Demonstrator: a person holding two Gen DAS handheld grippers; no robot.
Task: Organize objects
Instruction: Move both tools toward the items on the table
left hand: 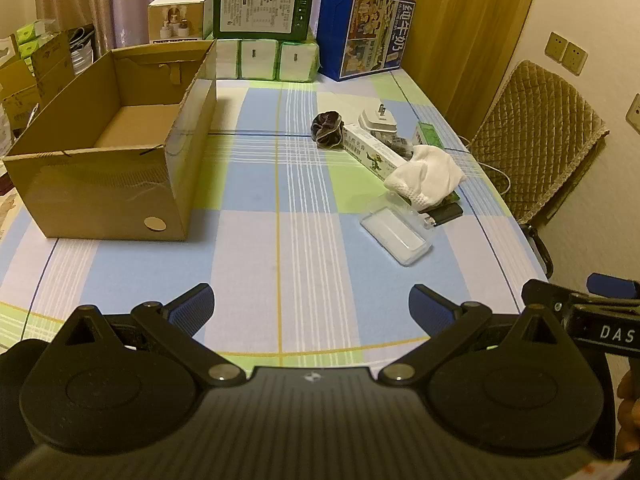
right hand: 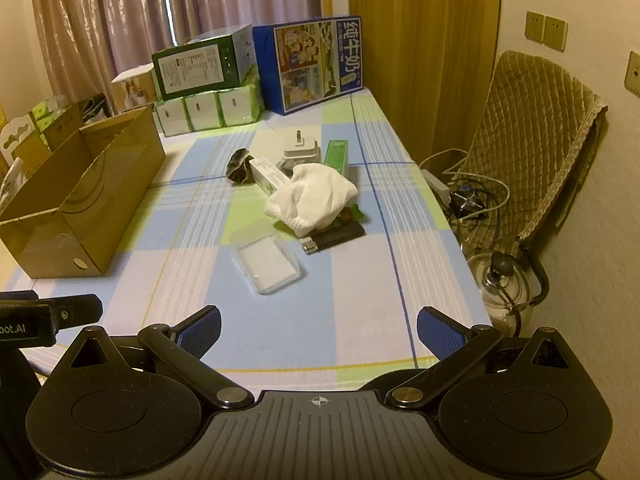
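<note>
Nothing is picked yet: the left gripper (left hand: 311,308) and right gripper (right hand: 319,330) both gape wide and empty, the clutter around the white sock (right hand: 312,196) ahead of the right one, so it must reach forward, the cardboard box (left hand: 108,184) front-left.

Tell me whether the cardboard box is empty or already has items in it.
Empty, as far as shown: the left wrist view looks into the open cardboard box and sees only bare floor, though the front wall hides the near part.
</note>
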